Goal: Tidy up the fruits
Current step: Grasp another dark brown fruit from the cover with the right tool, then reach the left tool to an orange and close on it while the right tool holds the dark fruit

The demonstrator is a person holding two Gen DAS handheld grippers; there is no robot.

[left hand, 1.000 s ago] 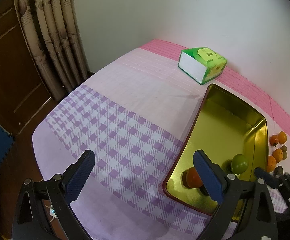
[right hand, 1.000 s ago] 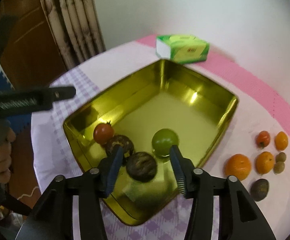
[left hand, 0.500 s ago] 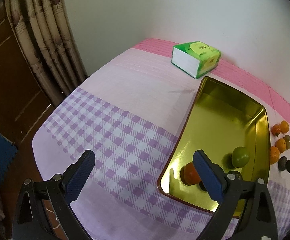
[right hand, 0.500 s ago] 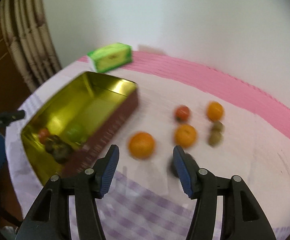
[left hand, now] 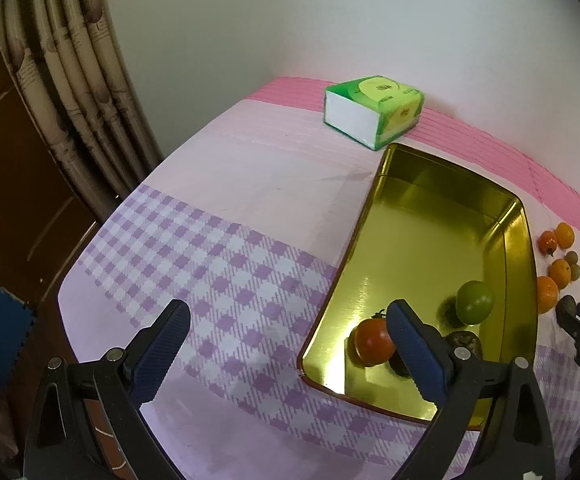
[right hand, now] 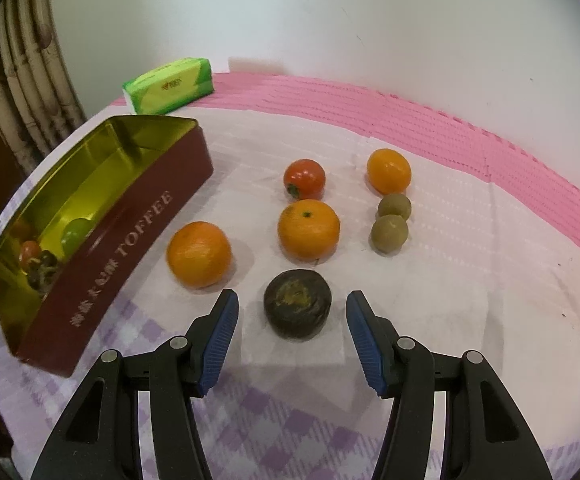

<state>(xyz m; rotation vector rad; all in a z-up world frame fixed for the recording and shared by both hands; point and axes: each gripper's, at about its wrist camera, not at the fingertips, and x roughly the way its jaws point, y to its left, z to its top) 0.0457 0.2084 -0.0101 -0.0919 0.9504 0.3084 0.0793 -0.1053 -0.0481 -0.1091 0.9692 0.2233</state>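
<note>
A gold-lined red toffee tin [right hand: 129,248] stands at the left, holding a tomato [left hand: 372,340], a green lime [left hand: 474,301] and a dark brown fruit [left hand: 466,344]. To its right, several fruits lie loose on the cloth: two oranges [right hand: 198,254] [right hand: 308,230], a tomato [right hand: 304,178], a small orange [right hand: 388,171] and two little olive-brown fruits [right hand: 389,233]. A dark brown fruit [right hand: 298,318] sits nearest me. My right gripper [right hand: 290,300] is open around it, with the pads clear of it on both sides. My left gripper [left hand: 287,312] is open and empty above the tin's near left corner.
A green tissue box [right hand: 168,85] stands by the wall behind the tin. The round table's edge curves past at the left, with a curtain [left hand: 81,80] and a wooden door beyond it. Checked purple cloth [left hand: 209,272] lies left of the tin.
My right gripper has swung from above the tin over to the loose fruit and lowered around the dark brown one. The left gripper has stayed put, rolling slightly.
</note>
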